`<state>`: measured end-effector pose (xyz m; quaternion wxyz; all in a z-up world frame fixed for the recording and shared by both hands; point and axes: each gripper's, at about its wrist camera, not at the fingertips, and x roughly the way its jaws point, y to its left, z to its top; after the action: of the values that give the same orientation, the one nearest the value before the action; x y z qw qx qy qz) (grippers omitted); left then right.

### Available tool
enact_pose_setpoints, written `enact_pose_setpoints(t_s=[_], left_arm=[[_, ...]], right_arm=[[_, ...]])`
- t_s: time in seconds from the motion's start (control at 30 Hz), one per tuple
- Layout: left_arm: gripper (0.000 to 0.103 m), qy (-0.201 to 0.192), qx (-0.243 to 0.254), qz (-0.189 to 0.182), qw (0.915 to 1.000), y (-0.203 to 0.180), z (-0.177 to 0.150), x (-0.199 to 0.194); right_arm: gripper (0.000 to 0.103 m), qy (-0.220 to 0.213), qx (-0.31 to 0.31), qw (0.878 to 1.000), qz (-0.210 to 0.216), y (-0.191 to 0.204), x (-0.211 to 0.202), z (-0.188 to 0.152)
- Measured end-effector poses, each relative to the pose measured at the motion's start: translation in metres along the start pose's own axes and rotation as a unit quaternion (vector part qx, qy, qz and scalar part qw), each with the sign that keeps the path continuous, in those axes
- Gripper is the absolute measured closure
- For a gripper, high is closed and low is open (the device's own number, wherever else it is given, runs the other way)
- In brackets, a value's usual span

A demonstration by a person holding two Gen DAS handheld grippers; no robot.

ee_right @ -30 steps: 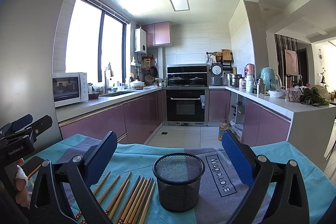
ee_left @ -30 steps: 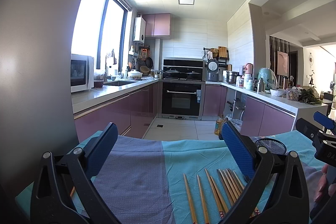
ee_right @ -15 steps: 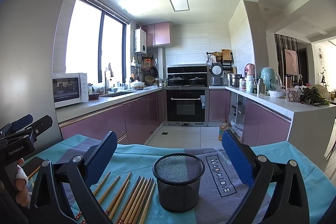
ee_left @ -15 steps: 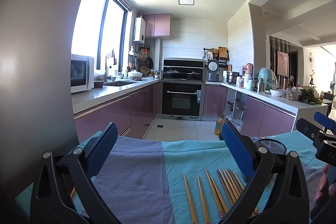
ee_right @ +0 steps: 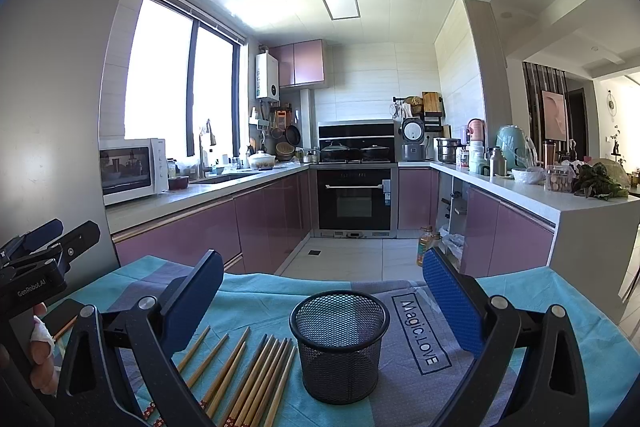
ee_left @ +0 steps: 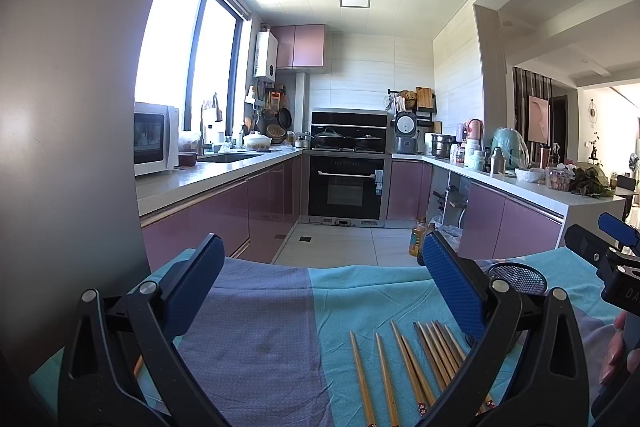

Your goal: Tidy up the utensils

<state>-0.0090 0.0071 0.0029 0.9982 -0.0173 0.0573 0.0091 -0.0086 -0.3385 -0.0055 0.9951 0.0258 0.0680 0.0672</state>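
Setting: a kitchen with mauve cabinet fronts, a black oven (ee_right: 354,201) at the far end, a microwave (ee_right: 130,169) on the left worktop and a bright window beside it.
Counter: the near surface that carries the utensils is covered by a turquoise and grey-purple cloth (ee_right: 420,331) printed with the words "Magic.LOVE".
Left claw (ee_left: 320,291): spread wide, its two blue-padded fingers far apart, holding nothing. It hangs over the grey-purple part of the cloth, seen from its own camera.
Right claw (ee_right: 322,297): also spread wide and empty. The mesh cup appears between its fingers but further out, not touched by either pad.
Mesh cup (ee_right: 339,345): a black wire-mesh pen-style holder, upright on the cloth, open at the top and empty as far as its inside shows. In the left wrist view only its rim (ee_left: 518,277) shows behind the right-hand finger.
Chopsticks (ee_right: 256,375): a row of wooden chopsticks lying flat on the cloth just to the left of the mesh cup, roughly parallel, the nearest ones close beside the cup's base. Some have patterned red ends towards the camera. In the left wrist view they (ee_left: 416,367) lie under and just left of the claw's right-hand finger.
Hands: part of a hand (ee_right: 40,355) holding the other device shows at the left edge of the right wrist view, with a white wrap on one finger; fingertips (ee_left: 616,351) show at the right edge of the left wrist view.
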Motion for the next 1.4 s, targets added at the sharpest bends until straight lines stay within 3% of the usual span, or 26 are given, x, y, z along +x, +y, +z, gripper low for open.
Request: enact_pose_setpoints(t_s=[0.4, 0.67, 0.8, 0.93, 1.03, 1.13, 1.33, 1.4], left_arm=[[0.005, 0.003, 0.001, 0.0, 1.0, 0.002, 0.0, -0.003], [0.005, 0.018, 0.01, 0.0, 0.9998, 0.002, -0.006, 0.0], [0.005, 0.048, 0.025, -0.005, 0.9985, 0.003, -0.013, 0.005], [0.005, 0.119, 0.056, -0.026, 0.991, -0.002, -0.027, 0.025], [0.006, 0.175, 0.063, -0.047, 0.9814, -0.002, -0.039, 0.042], [0.015, 0.218, 0.073, -0.06, 0.9713, -0.005, -0.051, 0.057], [0.034, 0.286, 0.079, -0.075, 0.9521, -0.008, -0.08, 0.087], [0.036, 0.301, 0.078, -0.082, 0.9469, -0.01, -0.085, 0.093]], right_arm=[[0.007, 0.004, 0.004, 1.0, 0.004, 0.0, 0.001, -0.003], [0.007, 0.03, 0.0, 0.999, 0.03, 0.004, 0.003, -0.01], [0.007, 0.075, -0.01, 0.995, 0.064, 0.008, 0.008, -0.019], [0.008, 0.156, -0.039, 0.983, 0.089, 0.021, 0.024, -0.035], [0.022, 0.225, -0.053, 0.967, 0.103, 0.031, 0.04, -0.053], [0.038, 0.28, -0.045, 0.952, 0.116, 0.034, 0.055, -0.068], [0.061, 0.334, -0.028, 0.936, 0.104, 0.031, 0.077, -0.082], [0.065, 0.344, -0.02, 0.933, 0.104, 0.031, 0.082, -0.083]])
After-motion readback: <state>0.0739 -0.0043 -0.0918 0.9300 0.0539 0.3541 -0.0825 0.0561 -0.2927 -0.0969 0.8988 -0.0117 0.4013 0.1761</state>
